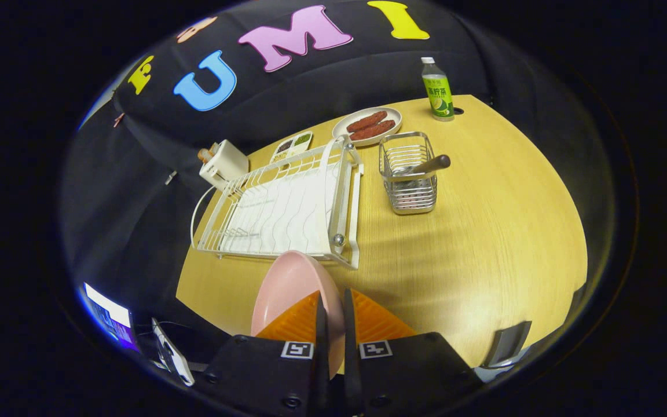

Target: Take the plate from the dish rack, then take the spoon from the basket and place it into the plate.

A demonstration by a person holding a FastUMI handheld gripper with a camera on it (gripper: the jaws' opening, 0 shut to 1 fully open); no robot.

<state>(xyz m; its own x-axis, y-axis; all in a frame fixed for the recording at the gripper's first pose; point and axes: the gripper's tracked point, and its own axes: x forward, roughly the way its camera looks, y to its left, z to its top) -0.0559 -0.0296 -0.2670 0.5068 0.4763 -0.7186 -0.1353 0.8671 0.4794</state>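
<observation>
gripping the pink plate (290, 289) by its rim, my jaws (333, 324) are clenched on it from both sides, the plate standing on edge above the near part of the counter (484, 243). just beyond it sits the white dish rack (278, 211), its slots bare. right of the rack stands the wire basket (409, 174), the spoon (429, 166) leaning in it with its handle poking over the rim. farther back lie a plate of sausages (368, 124), a small tray (292, 145), a white toaster (223, 165) and a green bottle (438, 90).
</observation>
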